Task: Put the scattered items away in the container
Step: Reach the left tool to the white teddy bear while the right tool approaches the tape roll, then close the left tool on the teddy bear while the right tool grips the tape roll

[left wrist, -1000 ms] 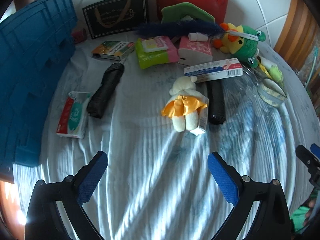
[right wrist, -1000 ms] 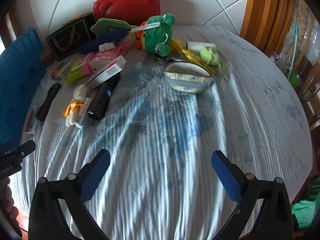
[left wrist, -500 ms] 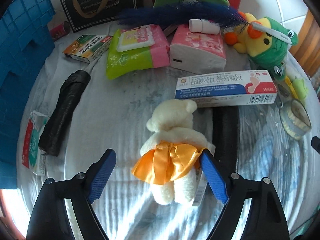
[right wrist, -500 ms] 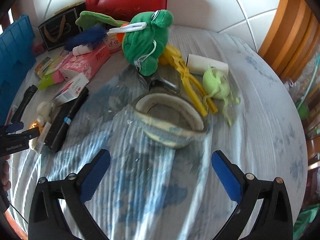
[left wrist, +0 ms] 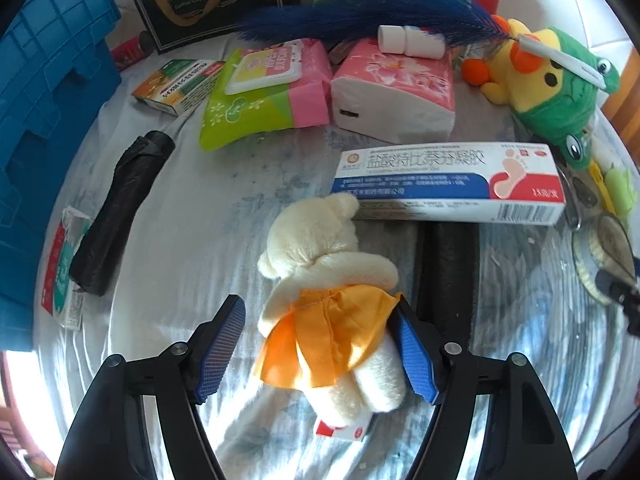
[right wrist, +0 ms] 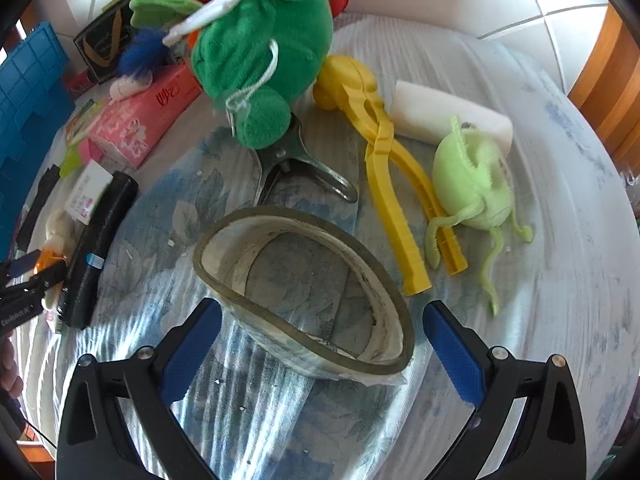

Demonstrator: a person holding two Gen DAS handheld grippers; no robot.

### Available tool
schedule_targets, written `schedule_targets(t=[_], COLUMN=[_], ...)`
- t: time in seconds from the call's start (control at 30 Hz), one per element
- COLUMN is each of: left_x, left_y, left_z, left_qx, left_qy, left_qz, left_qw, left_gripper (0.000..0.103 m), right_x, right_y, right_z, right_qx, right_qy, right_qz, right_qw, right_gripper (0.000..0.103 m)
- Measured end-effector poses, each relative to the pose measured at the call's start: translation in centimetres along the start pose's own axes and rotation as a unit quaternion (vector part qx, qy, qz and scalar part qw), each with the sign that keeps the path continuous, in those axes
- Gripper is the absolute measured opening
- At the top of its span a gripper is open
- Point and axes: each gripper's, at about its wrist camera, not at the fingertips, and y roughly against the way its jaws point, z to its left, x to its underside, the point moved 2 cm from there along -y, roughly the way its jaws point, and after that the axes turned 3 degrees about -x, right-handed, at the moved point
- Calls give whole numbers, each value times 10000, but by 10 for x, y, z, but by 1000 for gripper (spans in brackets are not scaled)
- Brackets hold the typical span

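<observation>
Two grippers over the cloth | your left gripper [left wrist: 316, 344] is wide, its blue pads flanking the cream bear [left wrist: 320, 280] in the orange skirt, right pad touching the skirt | your right gripper [right wrist: 320, 344] gapes around the squashed tape roll [right wrist: 304, 292], nothing clamped | blue crate [left wrist: 36, 120] far left.

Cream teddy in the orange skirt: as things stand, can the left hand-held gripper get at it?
Probably yes. The left hand-held gripper is open with a pad on each side of the cream teddy at its skirt, nothing between. The ointment box by its head and black roll beside it sit outside the pads.
</observation>
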Motion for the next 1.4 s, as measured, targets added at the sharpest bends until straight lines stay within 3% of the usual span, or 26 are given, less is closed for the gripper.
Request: schedule_targets(t=[0.07,0.17,0.33,0.37,0.47,0.5,0.63,0.87,1.03,1.23,1.4], left_x=[-1,-2,-2,-2,1,3,13,30,39,51,63], left_y=[-1,-2,-2,-1,5,9,22,48,75,109,136], left_z=[-2,-4,-1,0,-3,-4,-6,-3,9,22,32], left_qx=[-71,-297,-282,-243,-140,-128,-89,45,32,13,-8], left_qy=[21,43,82,64,-15,-39,-135,-222,-114,18,135], left_qz=[41,-13,-13,-14,-44,-77,-221,-528,-833,-1198,-1482], left_qw=[10000,9996,9996,9997,9999,9999,9996,9983,9965,9928,9889], left_gripper=[80,95,96,90,54,51,36,36,36,36,36], right_x=[1,0,-2,-2,2,4,15,44,55,37,28], right_y=[-8,-18,-19,-20,-23,-20,-7,21,51,84,102], right_z=[2,9,24,27,29,29,39,61,78,77,106], right_qx=[-41,11,9,-8,-42,-72,-122,-171,-192,-224,-314], right_qy=[92,223,398,418,349,282,261,254,277,500,737], right_qz=[101,180,-18,-35,-16,-47,-79,-153,-449,-893,-1154], right_qw=[9999,9996,9992,9991,9994,9996,9996,9994,9984,9945,9901], right_gripper=[101,101,102,102,102,96,95,94,94,94,94])
